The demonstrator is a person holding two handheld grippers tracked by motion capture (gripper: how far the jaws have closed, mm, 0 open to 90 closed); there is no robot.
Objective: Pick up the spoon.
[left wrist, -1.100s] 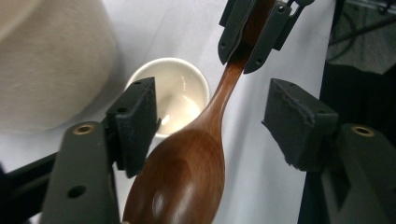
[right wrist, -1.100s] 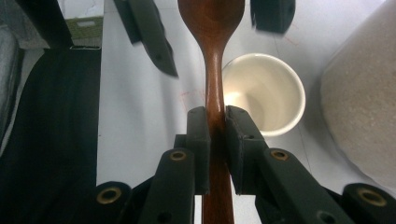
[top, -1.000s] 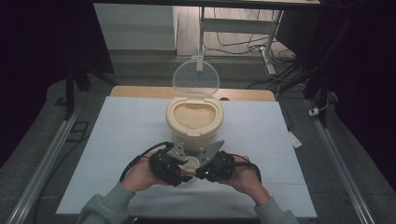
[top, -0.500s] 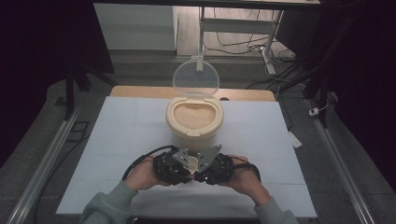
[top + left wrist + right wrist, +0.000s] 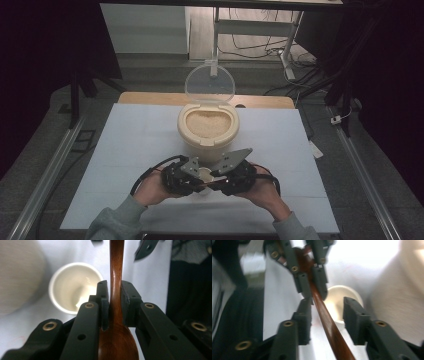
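Observation:
My left gripper (image 5: 115, 300) is shut on the neck of a brown wooden spoon (image 5: 116, 270); the spoon's bowl lies toward the camera and its handle points away. My right gripper (image 5: 327, 312) is open, and the spoon handle (image 5: 329, 325) passes between its jaws, close to the left one. A white cup (image 5: 72, 287) stands on the table just below the spoon, also visible as cup (image 5: 337, 300). In the high view both grippers, left (image 5: 197, 179) and right (image 5: 220, 180), meet tip to tip over the cup (image 5: 205, 175), in front of the rice container (image 5: 208, 125).
The beige container holds rice, and its clear lid (image 5: 210, 82) stands open at the back. A white mat (image 5: 130, 145) covers the table. Metal rails (image 5: 360, 170) run along both sides. The person's forearms come in from the front edge.
Both grippers have stayed together in front of the container, with only a slight shift of the hands.

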